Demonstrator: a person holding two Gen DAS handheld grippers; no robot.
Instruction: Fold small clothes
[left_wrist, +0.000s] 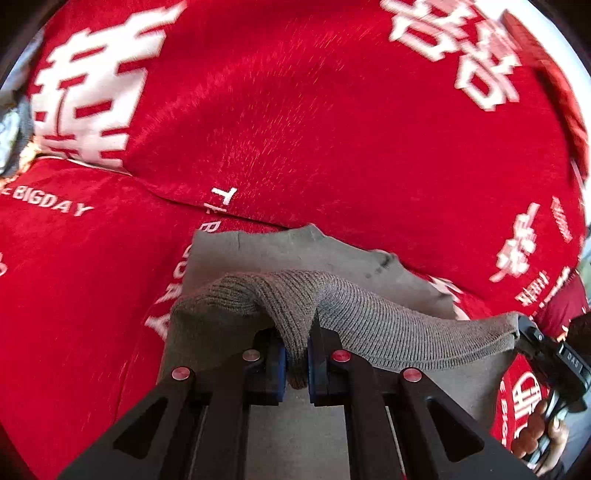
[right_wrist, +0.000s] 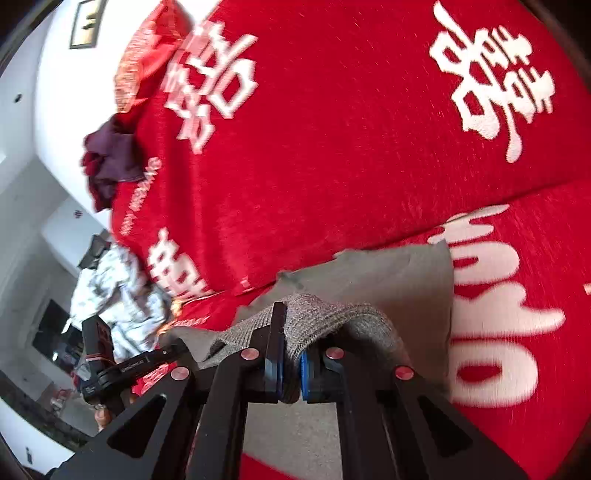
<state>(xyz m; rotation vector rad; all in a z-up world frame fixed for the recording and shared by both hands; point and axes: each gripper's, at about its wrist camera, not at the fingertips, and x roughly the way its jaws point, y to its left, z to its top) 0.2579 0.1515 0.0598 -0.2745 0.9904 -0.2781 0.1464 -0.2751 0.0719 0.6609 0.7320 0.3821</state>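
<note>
We clamp the grey garment (left_wrist: 388, 332) in our left gripper (left_wrist: 297, 354); right gripper (right_wrist: 291, 363) likewise; its ribbed hem spans sideways between both jaws.

Each camera rides just behind its own gripper, looking forward and downward along the fingers, very close to the grey garment (left_wrist: 369, 332) on the red cover (left_wrist: 332, 129) (fisheye-bent); both views share that garment and cover.
</note>
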